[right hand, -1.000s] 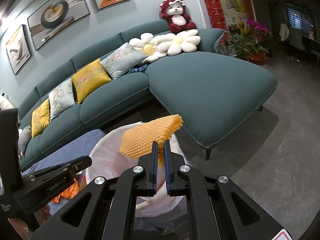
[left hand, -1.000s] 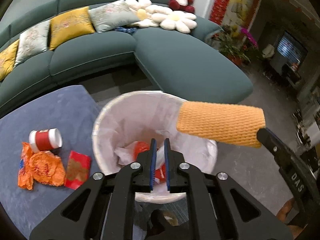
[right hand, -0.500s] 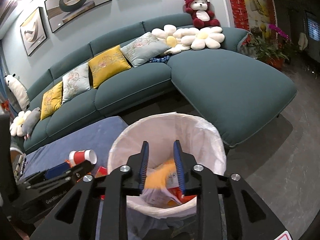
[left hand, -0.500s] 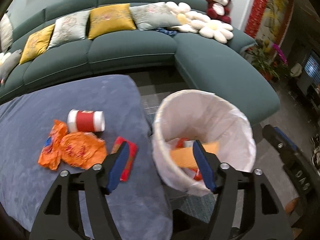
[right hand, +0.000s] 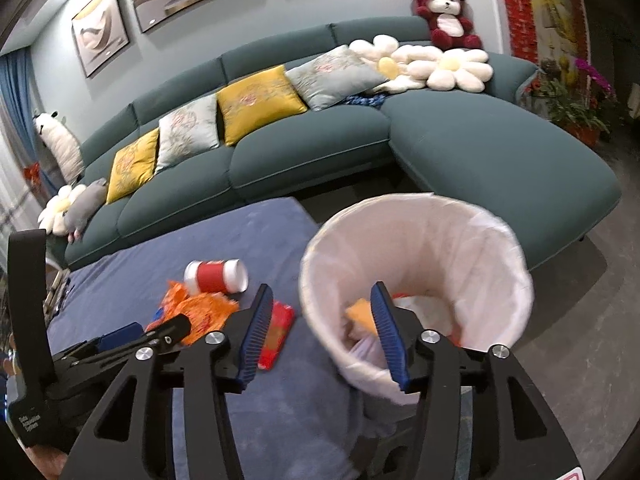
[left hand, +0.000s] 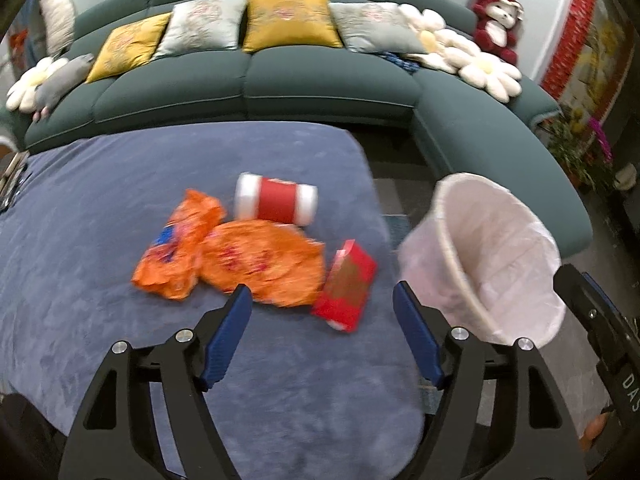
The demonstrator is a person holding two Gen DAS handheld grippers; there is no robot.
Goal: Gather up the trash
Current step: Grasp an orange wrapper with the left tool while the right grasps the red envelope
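Observation:
On the blue-covered table (left hand: 100, 200) lie a red and white paper cup (left hand: 276, 204) on its side, two crumpled orange wrappers (left hand: 260, 262), and a red packet (left hand: 346, 292). My left gripper (left hand: 322, 304) is open and empty, just above the red packet. The white-lined trash bin (right hand: 416, 264) stands right of the table and holds an orange foam net (right hand: 360, 314) and other trash. My right gripper (right hand: 322, 300) is open and empty over the bin's near-left rim. The cup (right hand: 216, 276) and packet (right hand: 276, 334) also show in the right wrist view.
A curved teal sofa (left hand: 320, 80) with yellow and grey cushions wraps behind the table and the bin. Plush toys sit on it. Potted flowers (right hand: 580, 108) stand at the far right on the grey floor. The left gripper's body (right hand: 100, 356) sits at the lower left of the right wrist view.
The right gripper opened and dropped the orange foam net into the bin. The left gripper opened and swung left from the bin to the trash on the table.

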